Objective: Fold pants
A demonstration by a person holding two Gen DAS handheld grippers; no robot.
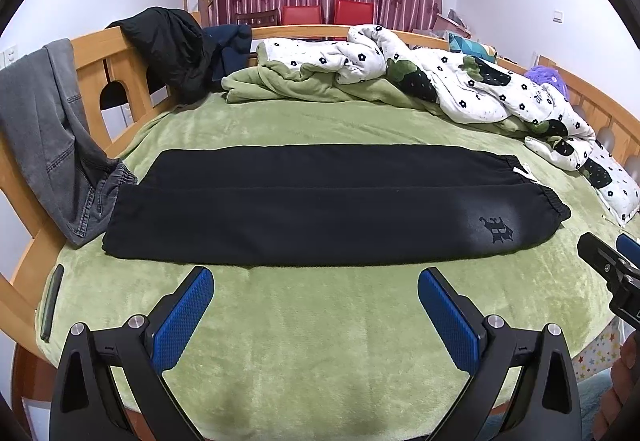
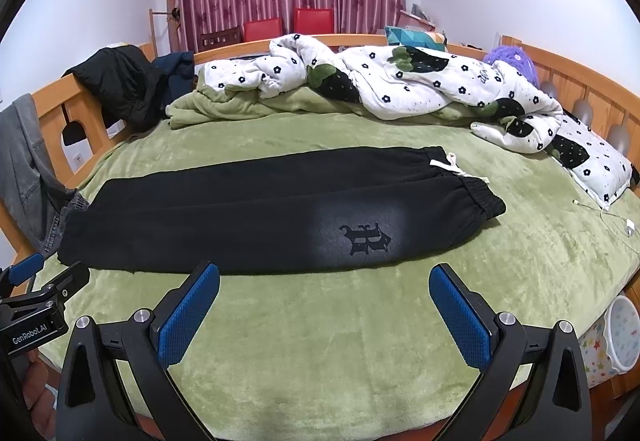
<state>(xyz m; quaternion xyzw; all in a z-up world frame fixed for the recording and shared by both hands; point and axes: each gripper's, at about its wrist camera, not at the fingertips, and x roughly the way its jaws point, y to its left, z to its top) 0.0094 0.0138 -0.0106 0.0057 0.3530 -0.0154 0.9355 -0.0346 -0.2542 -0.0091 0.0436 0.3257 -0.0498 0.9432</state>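
Jaws on both grippers stand wide apart, holding nothing. Left gripper (image 1: 316,281) hovers over bare green blanket (image 1: 320,341) just short of the near edge of the black pants (image 1: 320,209); right gripper (image 2: 325,277) does likewise, nearer the waistband end. Blue ribbed pads (image 2: 188,317) face inward on each.

Pants (image 2: 260,217) lie flat across the bed, already folded lengthwise, one leg laid on the other. Elastic waistband to the right, leg ends to the left. White drawstring (image 2: 448,165) lies at the waistband. Near the waist a faded grey patch carries a black gothic-style emblem (image 2: 366,239); its lettering cannot be made out with certainty.

Left gripper, seen at the left edge of the right wrist view, bears the legible marking "GenRobot.AI" (image 2: 29,335).

Grey jeans (image 1: 48,129) hang over the wooden bed frame (image 1: 100,57), touching the leg ends of the pants. Black jacket (image 1: 172,49) is draped on the frame. Flower-print quilt (image 2: 400,85) is bunched along the far side. White charger cable (image 2: 604,215) lies on the blanket, well apart from the pants
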